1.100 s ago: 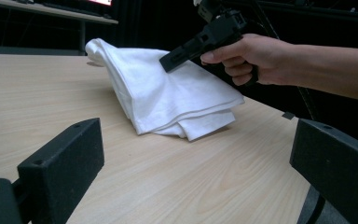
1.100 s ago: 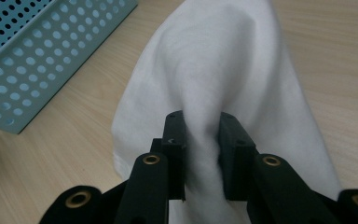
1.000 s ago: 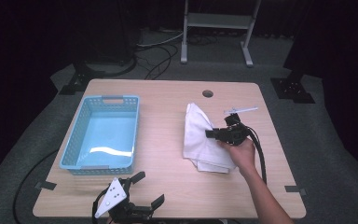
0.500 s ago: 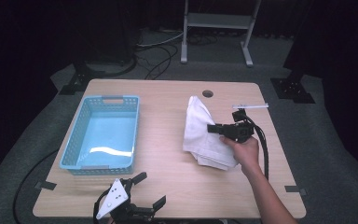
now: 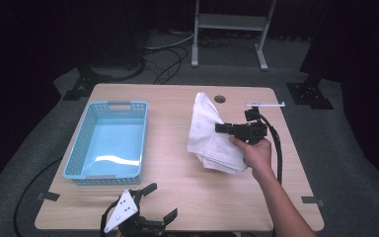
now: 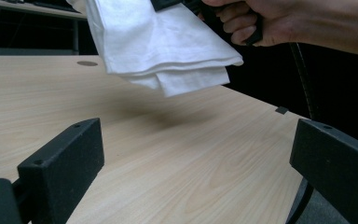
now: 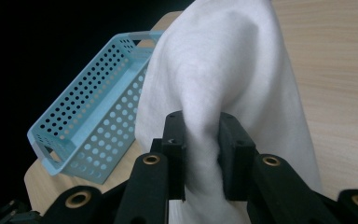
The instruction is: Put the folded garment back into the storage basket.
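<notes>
Currently the right gripper has its two black jaws pressed together on a bunched fold of the white cloth; in the right gripper view the fabric is pinched between the pads and bulges above them. In the high view this gripper points level toward the left side of the table, with the person's right hand wrapped around its body and a black cable looping down behind the wrist.

The white cloth hangs from the jaws in folded layers. In the left gripper view its lower edge is clear of the wooden table, with a soft shadow on the wood beneath it — so the cloth is lifted, not resting. In that view, several stacked layers are visible at the lower corner.

Beyond the jaw tips, to the far side of the cloth from the hand, stands the blue perforated basket. It is well apart from the cloth. The right gripper view shows its long holed wall just past the cloth's edge in the picture.

Behind the right gripper, a small round hole is set in the tabletop near the far edge.

The left gripper lies at the near edge of the table, well apart from the cloth — its jaws stand wide with nothing between them. Its grey three-cornered plate faces upward.
</notes>
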The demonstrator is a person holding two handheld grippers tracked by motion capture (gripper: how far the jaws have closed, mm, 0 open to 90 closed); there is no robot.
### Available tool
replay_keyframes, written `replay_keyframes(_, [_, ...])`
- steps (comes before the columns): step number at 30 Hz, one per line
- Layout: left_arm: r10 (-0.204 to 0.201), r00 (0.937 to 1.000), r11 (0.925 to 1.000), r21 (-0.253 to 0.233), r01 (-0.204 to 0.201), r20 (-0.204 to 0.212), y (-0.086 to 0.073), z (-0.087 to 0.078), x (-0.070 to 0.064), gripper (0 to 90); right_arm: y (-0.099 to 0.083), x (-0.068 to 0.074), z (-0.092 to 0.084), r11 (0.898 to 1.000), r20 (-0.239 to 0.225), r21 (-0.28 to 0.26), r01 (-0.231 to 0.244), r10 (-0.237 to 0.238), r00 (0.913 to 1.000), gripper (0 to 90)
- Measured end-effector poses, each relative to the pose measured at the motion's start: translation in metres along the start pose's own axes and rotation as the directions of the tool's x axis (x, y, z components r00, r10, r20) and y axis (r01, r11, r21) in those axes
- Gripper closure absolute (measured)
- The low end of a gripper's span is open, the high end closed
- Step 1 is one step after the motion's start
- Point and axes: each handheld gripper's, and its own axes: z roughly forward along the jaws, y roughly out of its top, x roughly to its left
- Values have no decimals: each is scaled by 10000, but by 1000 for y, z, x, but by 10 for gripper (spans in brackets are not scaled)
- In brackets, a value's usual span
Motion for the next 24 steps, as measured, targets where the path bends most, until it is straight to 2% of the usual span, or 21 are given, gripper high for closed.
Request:
replay_keyframes(6, [44,10000,10000,39,-44,17,0,1,-1,25,8,9,2,9999,-198,-155,-75,72,9998,750])
replay_keyframes(24, [146,9999,9998,165,-148,88,-1,3,-3,25,30,43,22,9996,-565,-86,264,-268,9980,749])
